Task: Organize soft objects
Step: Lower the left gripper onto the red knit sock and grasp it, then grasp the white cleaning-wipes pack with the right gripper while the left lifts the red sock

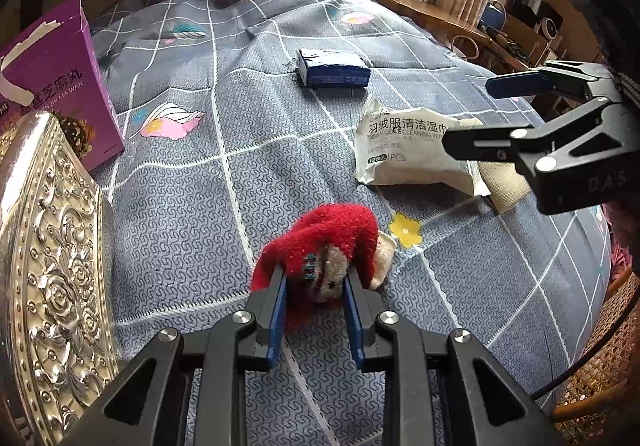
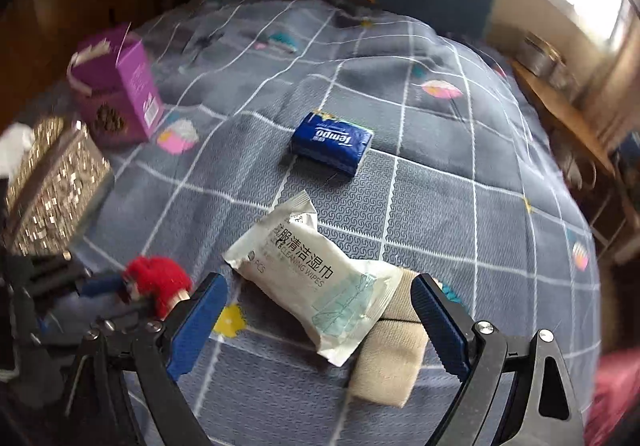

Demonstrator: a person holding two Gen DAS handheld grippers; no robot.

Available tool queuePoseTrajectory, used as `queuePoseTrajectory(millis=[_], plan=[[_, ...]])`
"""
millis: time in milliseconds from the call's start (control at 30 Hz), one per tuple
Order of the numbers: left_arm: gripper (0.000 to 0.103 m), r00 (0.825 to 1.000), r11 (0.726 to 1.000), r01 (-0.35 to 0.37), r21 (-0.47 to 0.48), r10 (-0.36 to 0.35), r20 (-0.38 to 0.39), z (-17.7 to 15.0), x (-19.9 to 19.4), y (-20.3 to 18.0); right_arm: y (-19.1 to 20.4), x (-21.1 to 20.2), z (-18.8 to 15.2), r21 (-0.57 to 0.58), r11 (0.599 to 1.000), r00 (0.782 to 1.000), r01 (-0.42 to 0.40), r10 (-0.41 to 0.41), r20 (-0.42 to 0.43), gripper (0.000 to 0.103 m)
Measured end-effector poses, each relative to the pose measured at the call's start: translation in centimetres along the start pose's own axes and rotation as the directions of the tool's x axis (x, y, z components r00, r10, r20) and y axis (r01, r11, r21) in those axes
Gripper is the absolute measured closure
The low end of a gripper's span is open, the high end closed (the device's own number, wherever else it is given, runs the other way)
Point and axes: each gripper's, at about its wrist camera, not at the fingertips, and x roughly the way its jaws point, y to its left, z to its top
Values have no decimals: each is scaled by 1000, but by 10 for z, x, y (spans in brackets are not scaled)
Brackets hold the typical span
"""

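My left gripper [image 1: 314,278] is shut on a red and white fuzzy sock [image 1: 332,242], held just above the grey checked bedspread [image 1: 180,213]; it also shows in the right wrist view [image 2: 158,280]. My right gripper [image 2: 320,306] is open wide, its jaws either side of a white wet-wipes pack [image 2: 316,278] and a beige folded cloth [image 2: 390,362] lying under the pack's end. In the left wrist view the right gripper [image 1: 468,113] hovers over the wipes pack [image 1: 404,149]. A blue tissue pack [image 2: 330,141] lies farther back, also in the left wrist view [image 1: 332,67].
A silver embossed box [image 1: 52,266] stands at the left, with a purple carton [image 1: 60,81] behind it; both show in the right wrist view, the box [image 2: 52,185] and the carton [image 2: 120,89]. A wooden desk [image 1: 432,11] with clutter runs along the right of the bed.
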Motion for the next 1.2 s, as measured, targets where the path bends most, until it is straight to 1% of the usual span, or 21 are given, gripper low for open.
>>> queuePoseTrajectory(millis=[33,100,167,233,267,333,367,400,433,467,533,600,633,700,767,833,900,933,967,1067,1200], plan=[[78,1000,1000,2,-2,-2,2,0,0,0,0,5,3,-49,999,1000,-2,1,-25,9],[78,1000,1000,2,-2,-2,6,-1,0,0,1,20,10,-136,991,996,11,-23,-84,9],[78,1000,1000,3,-3,-3,9,-1,0,0,2,35,14,-180,984,990,-15,-10,-138,8],[78,1000,1000,5,-6,-5,11,-1,0,0,3,48,17,-197,980,985,-16,-18,-169,8],[78,1000,1000,5,-7,-5,13,-2,0,0,2,54,18,-198,980,982,-28,-10,-188,7],[78,1000,1000,8,-8,-8,18,-3,0,1,3,65,19,-183,983,978,-19,-20,-209,7],[78,1000,1000,10,-9,-10,20,-3,0,1,3,69,18,-170,985,977,-20,-17,-214,9],[78,1000,1000,12,-12,-12,22,-3,0,2,3,71,17,-152,988,976,-17,-16,-215,23],[78,1000,1000,15,-17,-14,24,-3,0,2,4,72,17,-134,991,976,-2,-27,-215,33],[78,1000,1000,16,-20,-16,25,-3,0,2,3,71,16,-108,994,976,27,-50,-211,47],[78,999,1000,19,-23,-18,29,-4,-1,3,-1,66,15,-31,999,979,25,-31,-201,52],[78,999,1000,21,-24,-20,34,-5,-1,3,1,58,13,33,999,984,15,-9,-180,53],[78,999,999,21,-24,-20,35,-5,-1,3,1,54,9,73,997,983,6,8,-184,53],[78,999,999,23,-26,-22,35,-5,-1,3,5,53,-1,160,987,975,-19,54,-217,52],[78,999,1000,17,-19,-16,41,-6,-1,2,11,54,-19,214,977,969,-18,70,-237,51],[77,999,1000,5,-7,-5,45,-6,-1,0,9,51,-31,259,966,980,-21,72,-188,50],[78,999,1000,-4,-4,4,38,-4,0,-1,4,50,-36,308,951,981,-36,92,-170,49],[78,1000,1000,-4,-11,4,31,-3,0,0,3,51,-36,306,951,982,-38,93,-167,49],[78,1000,1000,-2,-22,2,24,-1,0,0,5,51,-37,295,955,983,-33,84,-162,47],[80,1000,999,2,-33,-2,3,10,-4,0,12,47,-40,269,963,988,-13,54,-145,47],[80,999,999,13,-40,-11,47,41,-25,0,18,43,-43,264,964,990,-5,43,-137,48]])
